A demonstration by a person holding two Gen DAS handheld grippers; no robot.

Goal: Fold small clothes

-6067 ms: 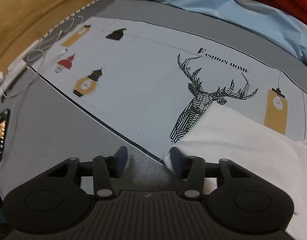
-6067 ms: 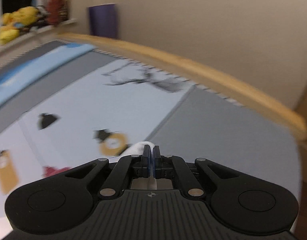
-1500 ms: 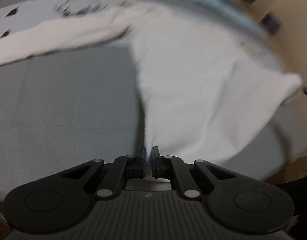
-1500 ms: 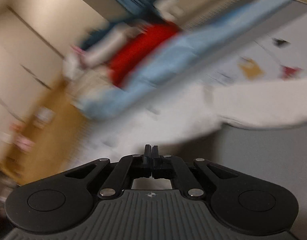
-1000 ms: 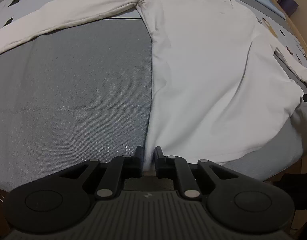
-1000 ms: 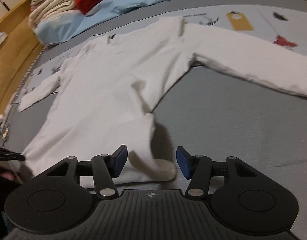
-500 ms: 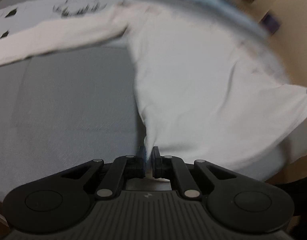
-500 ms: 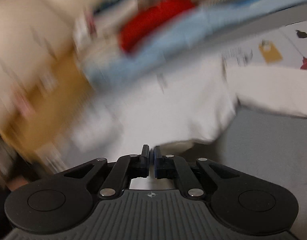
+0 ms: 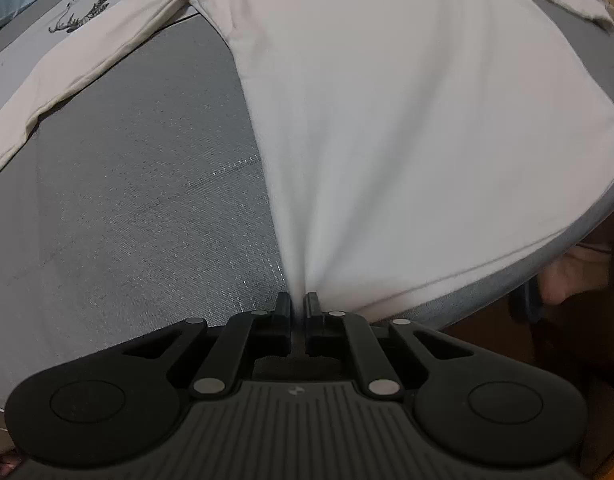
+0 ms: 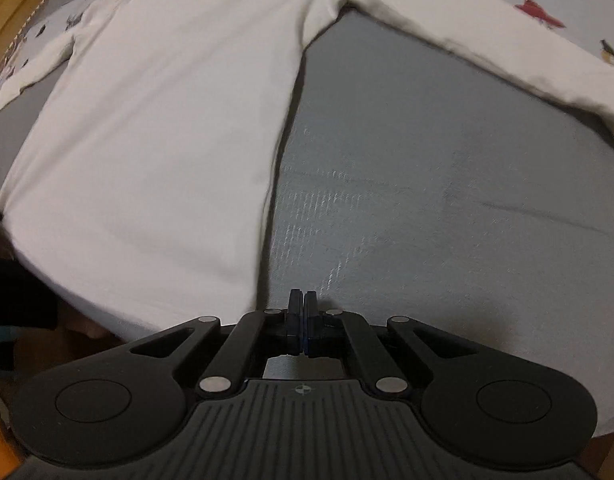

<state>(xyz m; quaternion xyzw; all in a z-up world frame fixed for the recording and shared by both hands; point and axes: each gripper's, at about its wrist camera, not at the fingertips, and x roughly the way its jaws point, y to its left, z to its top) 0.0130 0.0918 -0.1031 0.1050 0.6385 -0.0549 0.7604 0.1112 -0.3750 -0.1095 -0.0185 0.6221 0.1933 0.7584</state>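
Note:
A white long-sleeved shirt (image 9: 387, 120) lies spread flat on a grey bed cover (image 9: 127, 200), sleeves out to both sides. In the left wrist view its lower hem corner tents up into my left gripper (image 9: 297, 307). The pads pinch the cloth and the jaws are opening slightly. In the right wrist view the shirt (image 10: 167, 120) lies left of my right gripper (image 10: 301, 305), which is shut over the grey cover (image 10: 427, 200). I see no cloth between its pads; the shirt's side edge ends just left of them. One sleeve (image 10: 487, 40) stretches away to the right.
A pale printed sheet with a deer drawing (image 9: 87, 12) lies beyond the far sleeve (image 9: 87, 60). The bed's front edge drops off at the lower right, where a person's hand (image 9: 567, 276) shows. A wooden rim (image 10: 11, 12) borders the bed at the far left.
The right jaws, open around the hem corner a second ago, have shut, and that corner now lies flat beside them. The left gripper kept its pinch while the shirt was pulled smooth.

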